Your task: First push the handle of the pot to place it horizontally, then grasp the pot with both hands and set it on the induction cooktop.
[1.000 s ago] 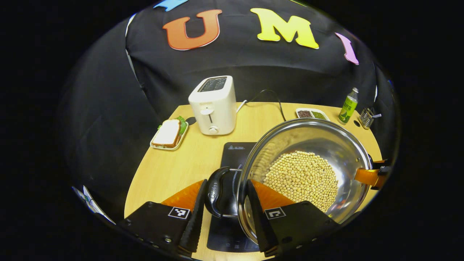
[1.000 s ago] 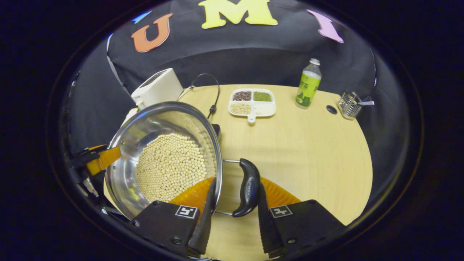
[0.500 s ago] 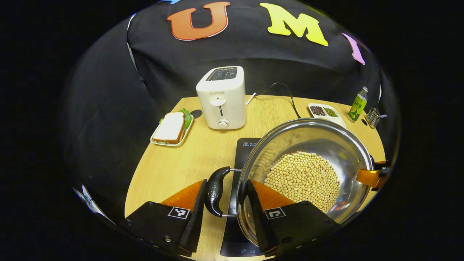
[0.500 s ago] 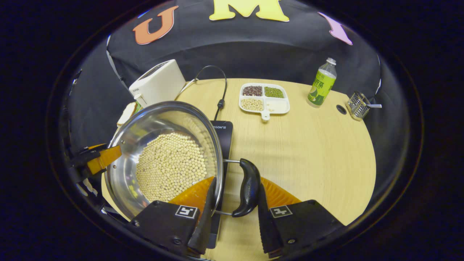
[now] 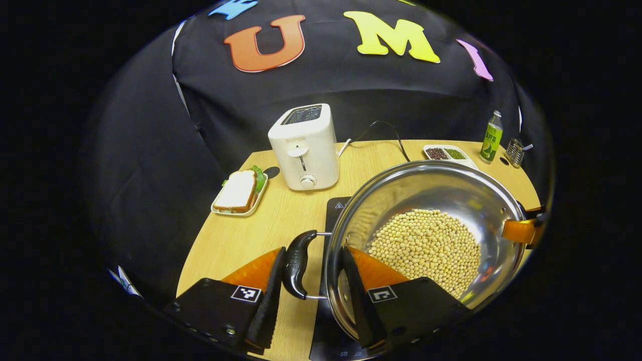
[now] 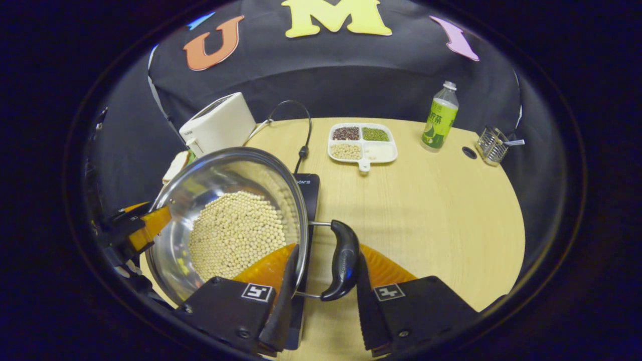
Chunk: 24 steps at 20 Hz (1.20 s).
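I'm carrying the pot point(image 5: 426, 240) w/ both grippers, lowering it over the induction cooktop point(image 6: 305, 200). Left gripper point(image 5: 311, 296) is straddling the pot's black side handle point(image 5: 297, 263) at lower centre of the left gripper view: outer finger against the handle, inner finger inside the rim, so pinching handle + wall together. Right gripper point(image 6: 323, 296) is doing the same on the opposite handle point(image 6: 341, 260) at lower centre of the right gripper view. Pot is sitting centre-right in the left gripper view, left-centre in the right gripper view, full of beans point(image 5: 426, 248); can't tell yet if the base is touching the glass. To do this well imo: I'm keeping both sides level so the beans aren't sliding, matching descent speed L/R, centring the base on the cooktop, whose edges are peeking out under the rim, and not spreading either grip until weight is fully down. Toaster point(image 5: 303, 145) and sandwich plate point(image 5: 239, 193), upper left, are well apart, no clash risk.
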Each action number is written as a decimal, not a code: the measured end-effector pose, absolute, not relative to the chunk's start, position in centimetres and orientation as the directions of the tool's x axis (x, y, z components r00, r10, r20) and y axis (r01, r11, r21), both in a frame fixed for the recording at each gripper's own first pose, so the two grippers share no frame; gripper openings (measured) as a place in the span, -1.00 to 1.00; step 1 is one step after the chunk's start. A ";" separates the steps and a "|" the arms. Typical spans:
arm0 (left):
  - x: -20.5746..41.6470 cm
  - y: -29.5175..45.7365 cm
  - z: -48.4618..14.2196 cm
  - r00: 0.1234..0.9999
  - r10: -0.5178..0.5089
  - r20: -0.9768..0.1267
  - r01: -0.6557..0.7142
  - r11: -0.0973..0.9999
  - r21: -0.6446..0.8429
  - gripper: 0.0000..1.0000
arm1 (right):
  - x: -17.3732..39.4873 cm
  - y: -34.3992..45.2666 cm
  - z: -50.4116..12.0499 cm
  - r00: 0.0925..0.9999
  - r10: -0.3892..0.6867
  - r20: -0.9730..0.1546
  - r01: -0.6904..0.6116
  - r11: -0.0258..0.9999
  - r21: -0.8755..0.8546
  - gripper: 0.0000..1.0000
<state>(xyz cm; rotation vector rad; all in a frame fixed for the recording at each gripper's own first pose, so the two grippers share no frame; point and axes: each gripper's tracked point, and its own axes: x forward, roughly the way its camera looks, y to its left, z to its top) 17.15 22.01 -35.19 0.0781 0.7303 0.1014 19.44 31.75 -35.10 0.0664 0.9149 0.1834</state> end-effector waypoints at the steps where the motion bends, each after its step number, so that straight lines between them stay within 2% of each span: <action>1: 17.2 22.0 -35.1 0.744 0.117 -0.657 -0.064 0.992 0.104 0.24 | 19.4 31.7 -35.2 0.599 0.188 -0.778 -0.124 0.982 0.142 0.17; 11: 17.3 22.0 -35.0 0.766 0.103 -0.634 -0.058 0.994 0.092 0.24 | 19.7 31.8 -34.9 0.624 0.219 -0.750 -0.118 0.975 0.187 0.24; 14: 17.2 22.0 -34.9 0.768 0.095 -0.633 -0.054 0.995 0.084 0.24 | 19.9 31.7 -34.1 0.643 0.253 -0.723 -0.136 0.967 0.217 0.38; 17: 16.9 22.3 -34.0 0.786 0.095 -0.611 -0.064 0.995 0.073 0.29 | 20.6 31.1 -31.4 0.713 0.254 -0.654 -0.202 0.967 0.155 0.53; 19: 17.5 22.6 -31.8 0.828 0.121 -0.547 -0.071 0.991 0.112 0.48 | 20.7 31.3 -29.2 0.754 0.258 -0.604 -0.259 0.962 0.088 0.56; 20: 17.4 22.6 -30.8 0.844 0.131 -0.520 -0.073 0.989 0.131 0.49 | 20.5 32.0 -28.3 0.762 0.283 -0.582 -0.292 0.953 0.082 0.66; 21: 17.6 22.6 -29.8 0.860 0.143 -0.490 -0.080 0.986 0.147 0.84 | 20.3 32.2 -27.7 0.764 0.295 -0.575 -0.314 0.947 0.068 0.84; 23: 17.3 22.1 -28.5 0.870 0.152 -0.468 -0.084 0.983 0.162 0.91 | 20.1 32.4 -26.7 0.775 0.305 -0.554 -0.335 0.941 0.049 0.99; 24: 17.2 21.9 -28.0 0.875 0.156 -0.458 -0.088 0.982 0.166 0.92 | 20.0 32.3 -26.4 0.778 0.303 -0.549 -0.336 0.941 0.043 1.00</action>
